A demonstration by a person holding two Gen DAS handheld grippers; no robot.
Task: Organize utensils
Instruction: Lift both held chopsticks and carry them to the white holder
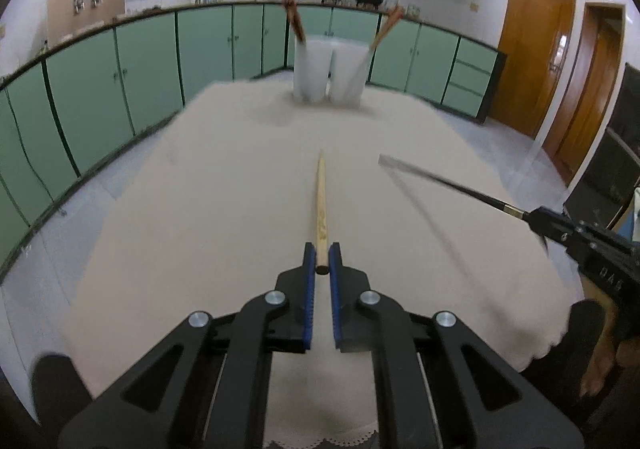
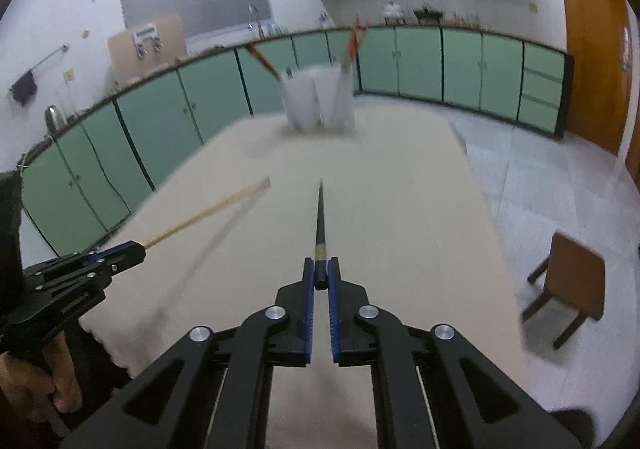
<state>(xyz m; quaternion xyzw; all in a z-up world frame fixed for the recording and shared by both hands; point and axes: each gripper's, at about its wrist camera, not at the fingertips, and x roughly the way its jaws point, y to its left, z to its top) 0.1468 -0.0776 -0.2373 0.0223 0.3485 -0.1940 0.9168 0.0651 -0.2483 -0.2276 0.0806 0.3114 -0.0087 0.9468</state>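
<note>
My left gripper [image 1: 322,255] is shut on a light wooden chopstick [image 1: 321,205] that points forward above the table. My right gripper [image 2: 321,269] is shut on a black chopstick [image 2: 320,217], also held pointing forward. Each gripper shows in the other's view: the right one [image 1: 536,219] with the black chopstick [image 1: 440,179], the left one [image 2: 138,249] with the wooden chopstick [image 2: 208,211]. Two white cups stand side by side at the table's far end, the left cup [image 1: 312,69] and the right cup [image 1: 350,71]. Each holds reddish-brown utensils [image 1: 294,19].
The table [image 1: 200,209] has a beige cloth with a scalloped front edge. Green cabinets [image 1: 140,69] run along the back walls. A wooden stool [image 2: 568,285] stands on the floor to the right. Brown doors [image 1: 532,49] are at the far right.
</note>
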